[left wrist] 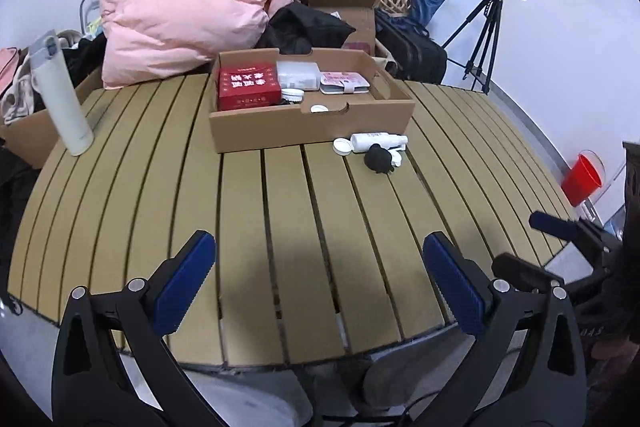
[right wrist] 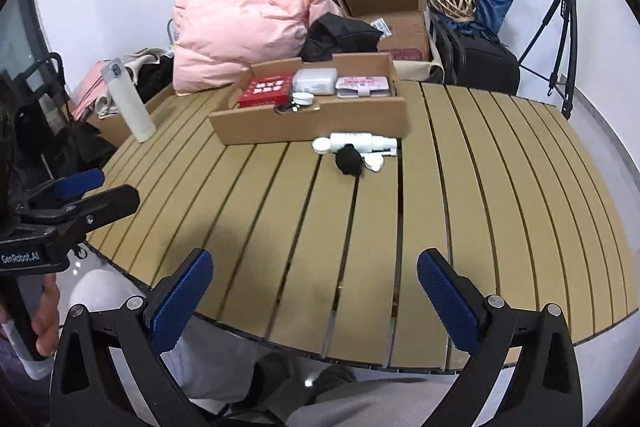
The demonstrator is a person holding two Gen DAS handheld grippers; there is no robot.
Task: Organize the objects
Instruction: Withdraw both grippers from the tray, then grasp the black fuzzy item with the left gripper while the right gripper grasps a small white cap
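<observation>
A shallow cardboard box sits mid-table holding a red box, a clear plastic case, a pink wallet and small round tins. In front of it lie a white bottle, a white lid and a small black object. My left gripper hangs open over the table's near edge, nothing between its fingers. My right gripper is likewise open and empty, well short of the loose items.
A white flask stands at the table's left edge. Behind the slatted table are a pink duvet, a cardboard carton, dark bags and a tripod. A red cup sits to the right.
</observation>
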